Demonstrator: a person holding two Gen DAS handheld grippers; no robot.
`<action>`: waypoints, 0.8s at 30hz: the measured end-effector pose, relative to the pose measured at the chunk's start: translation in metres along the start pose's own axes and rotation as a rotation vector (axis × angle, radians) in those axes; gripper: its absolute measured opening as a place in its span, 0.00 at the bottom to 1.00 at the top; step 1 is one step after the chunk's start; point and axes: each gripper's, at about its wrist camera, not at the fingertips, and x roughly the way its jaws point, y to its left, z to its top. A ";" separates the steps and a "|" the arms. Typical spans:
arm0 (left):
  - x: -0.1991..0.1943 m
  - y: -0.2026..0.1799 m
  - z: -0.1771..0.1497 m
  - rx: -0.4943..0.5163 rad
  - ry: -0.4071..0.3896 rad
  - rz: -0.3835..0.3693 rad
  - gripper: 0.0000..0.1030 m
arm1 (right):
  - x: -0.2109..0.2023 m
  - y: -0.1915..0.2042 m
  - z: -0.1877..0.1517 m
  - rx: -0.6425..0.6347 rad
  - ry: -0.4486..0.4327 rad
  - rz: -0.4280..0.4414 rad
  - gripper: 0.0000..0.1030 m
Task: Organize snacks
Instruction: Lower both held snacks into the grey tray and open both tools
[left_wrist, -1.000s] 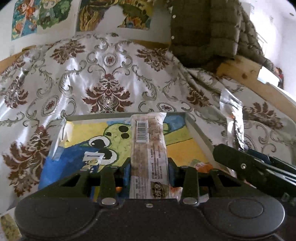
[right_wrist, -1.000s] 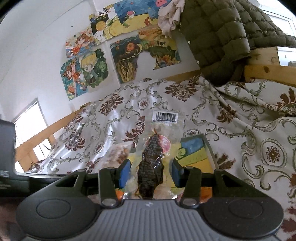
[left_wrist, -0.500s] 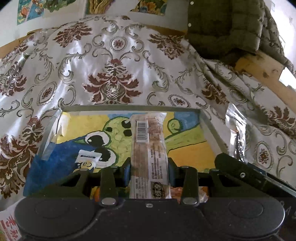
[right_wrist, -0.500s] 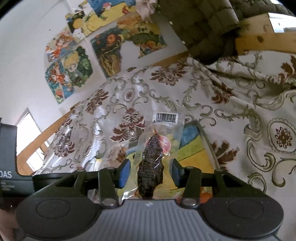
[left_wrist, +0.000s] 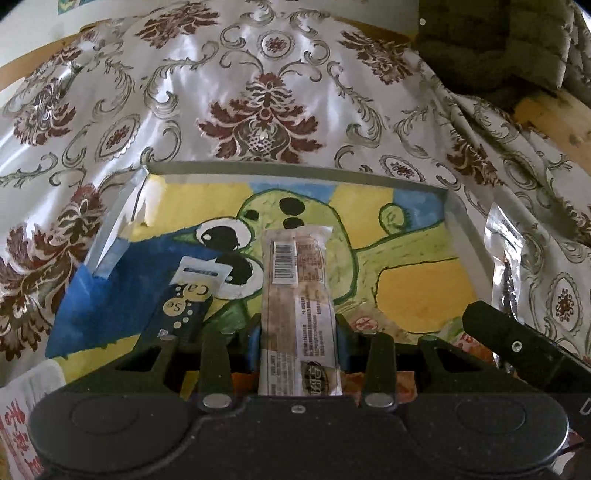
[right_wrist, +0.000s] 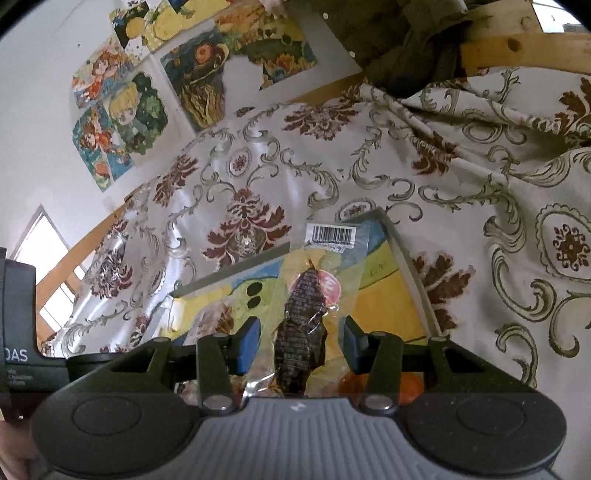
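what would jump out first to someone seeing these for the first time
Each gripper holds a snack over the painted tray on the patterned cloth: the left gripper clamps a long wrapped bar, the right gripper a clear packet of dark snack. Bright cartoon posters cover the wall behind.

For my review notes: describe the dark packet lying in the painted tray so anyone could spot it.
Find the painted tray on the floral cloth. Over its blue left part lies the dark packet, left of the long clear-wrapped bar. Only it has gold dots and a white top.
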 end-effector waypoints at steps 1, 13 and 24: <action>0.000 0.001 0.000 -0.006 0.003 0.000 0.39 | 0.001 0.001 -0.001 -0.007 0.002 -0.005 0.50; -0.011 0.007 0.001 -0.053 -0.011 0.005 0.44 | 0.000 0.005 -0.003 -0.032 0.012 -0.007 0.55; -0.060 0.035 0.004 -0.167 -0.146 0.042 0.75 | -0.025 0.023 0.001 -0.085 -0.051 0.023 0.80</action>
